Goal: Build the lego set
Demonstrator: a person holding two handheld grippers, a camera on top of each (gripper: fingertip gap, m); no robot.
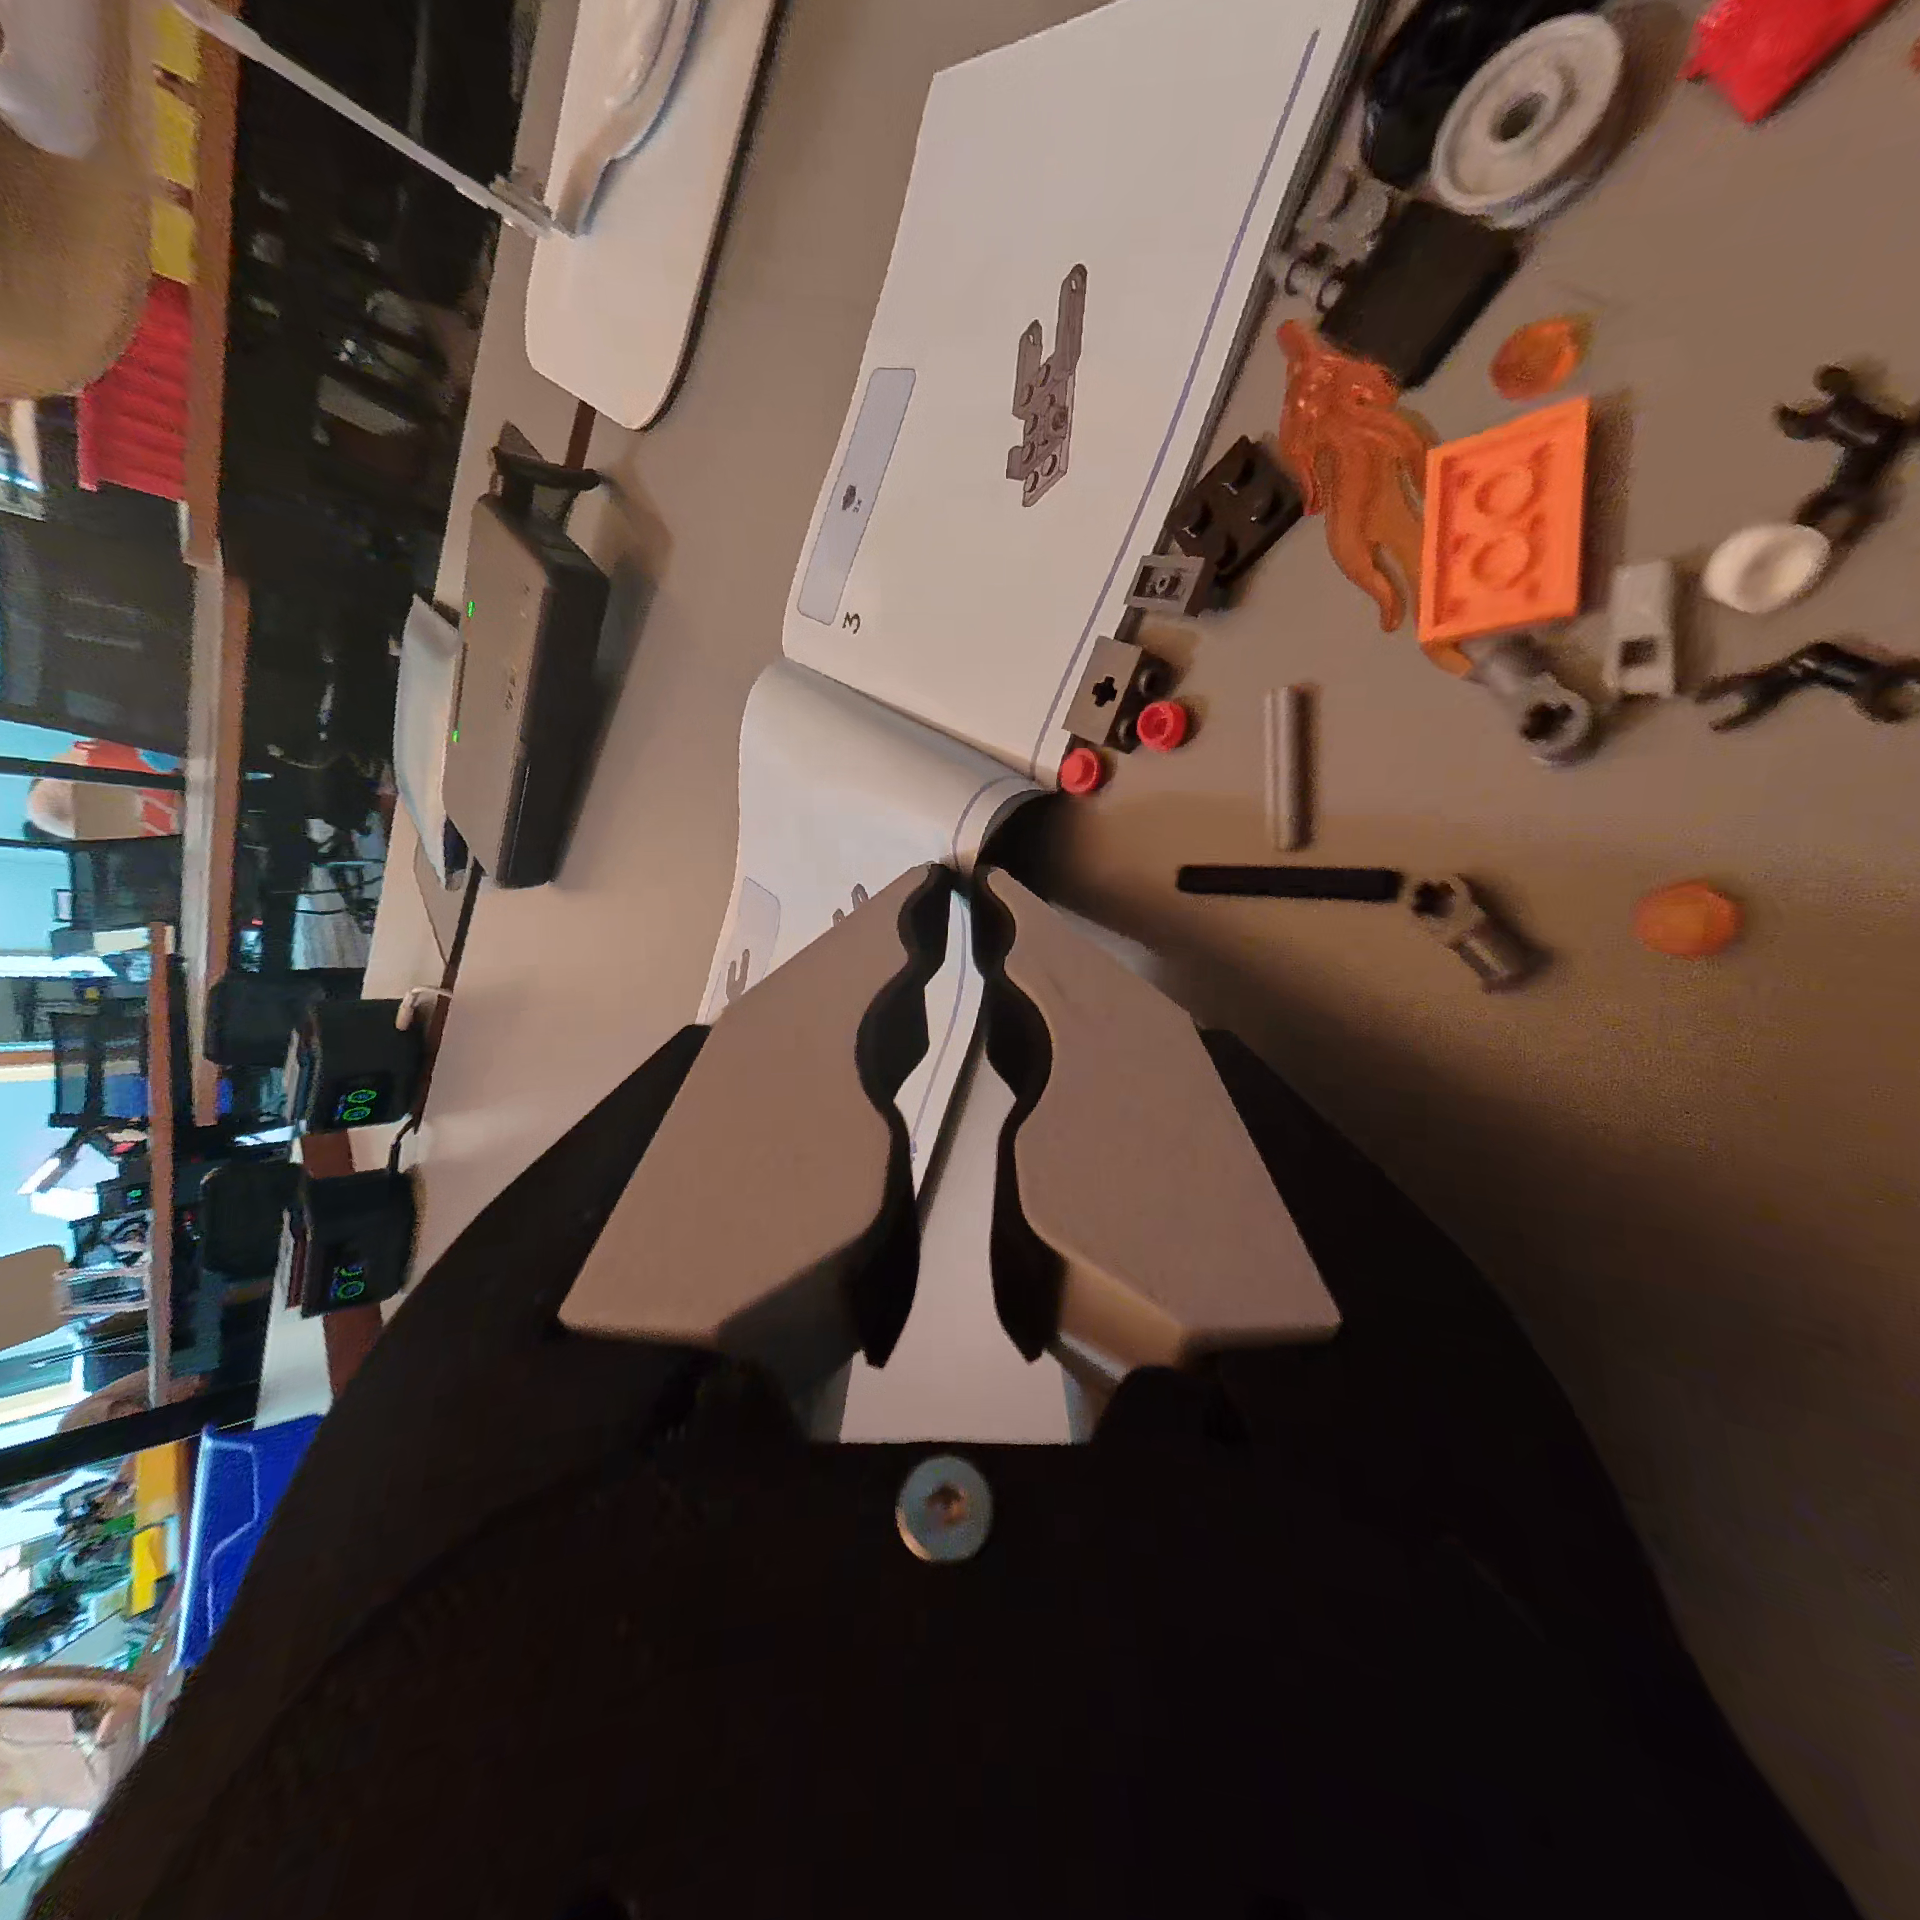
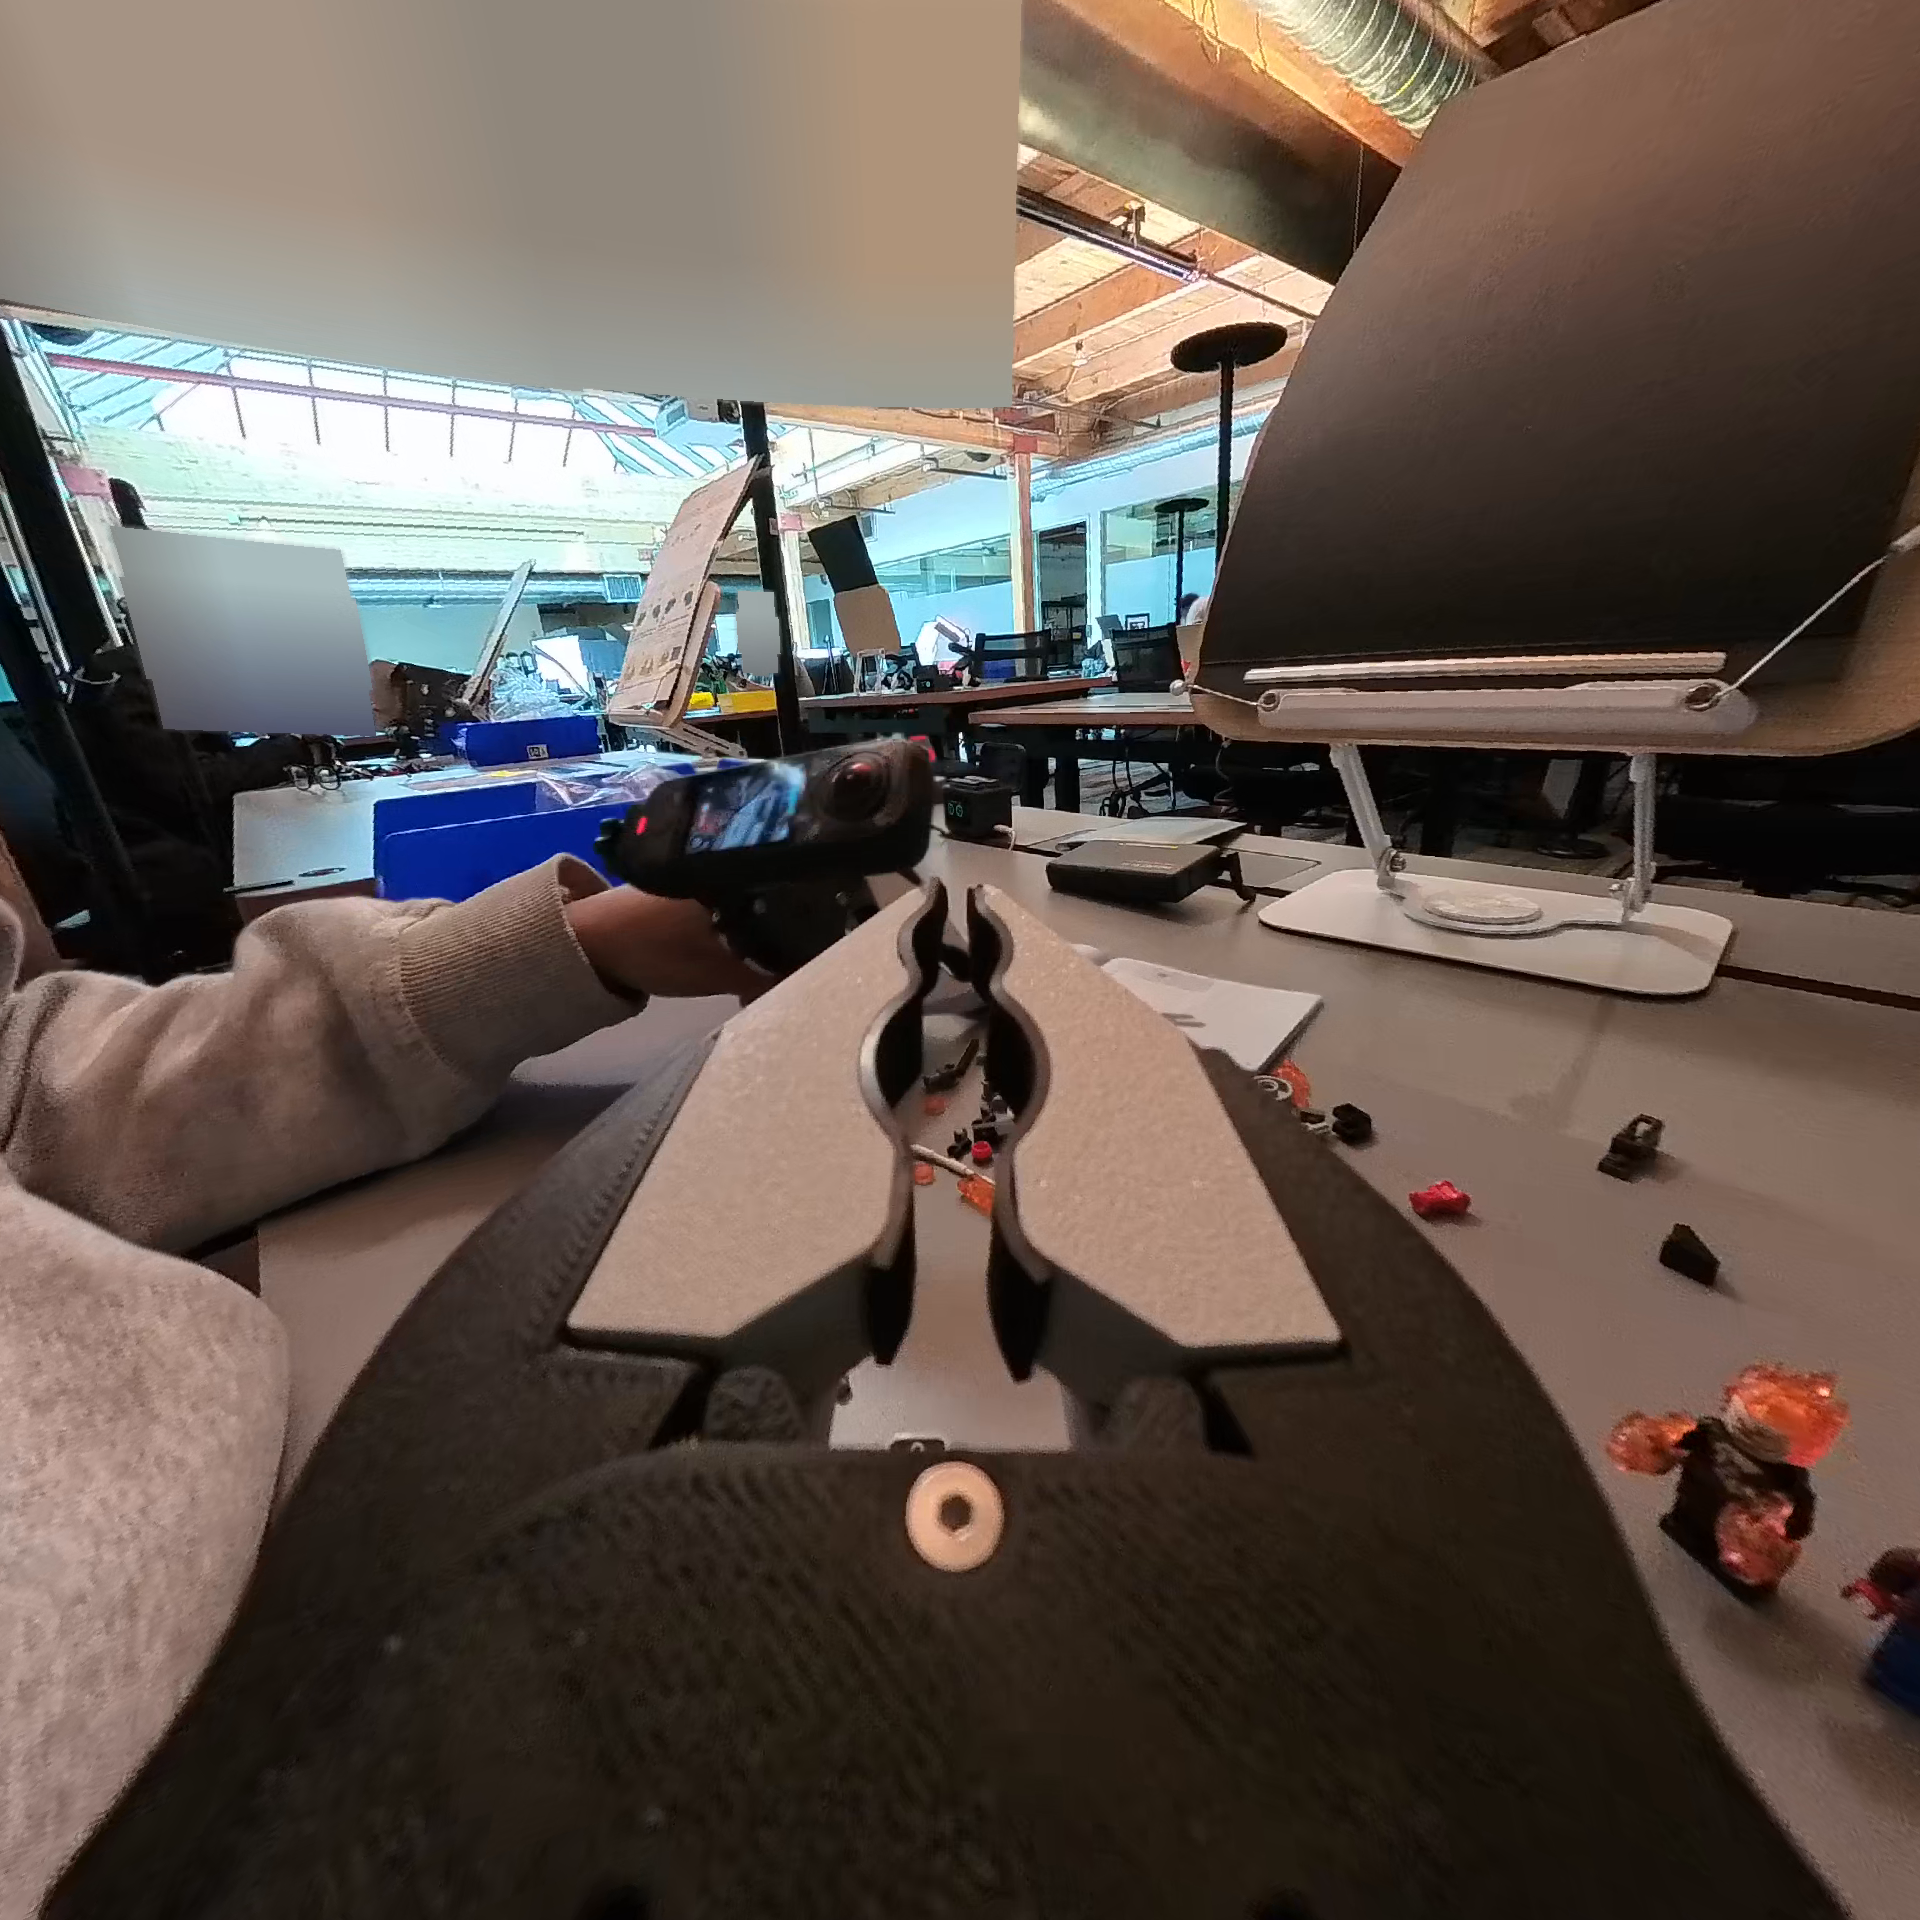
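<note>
An open white instruction booklet (image 1: 1039, 416) lies on the grey table (image 1: 1558, 1143). Loose lego parts are scattered beside it: an orange plate (image 1: 1507, 520), a clear orange flame (image 1: 1340, 447), a grey wheel (image 1: 1527, 120), a black axle (image 1: 1288, 881), a grey pin (image 1: 1286, 764) and two red studs (image 1: 1162, 724). My left gripper (image 1: 961, 878) is shut, its tips at the booklet's near edge; I see nothing held. My right gripper (image 2: 956, 894) is shut and empty, above the table. A minifigure with orange flames (image 2: 1745, 1475) stands to its right. A hand holds the left gripper (image 2: 790, 821) ahead.
A white stand base (image 2: 1496, 935) carrying a dark tilted board stands at the back right. A black box device (image 2: 1132, 868) lies near it. Small black and red pieces (image 2: 1439, 1200) dot the table. A grey sleeve (image 2: 312, 1039) reaches in from the left. A blue bin (image 2: 468, 821) sits behind. My right fingertips sit around 25 cm from my left ones.
</note>
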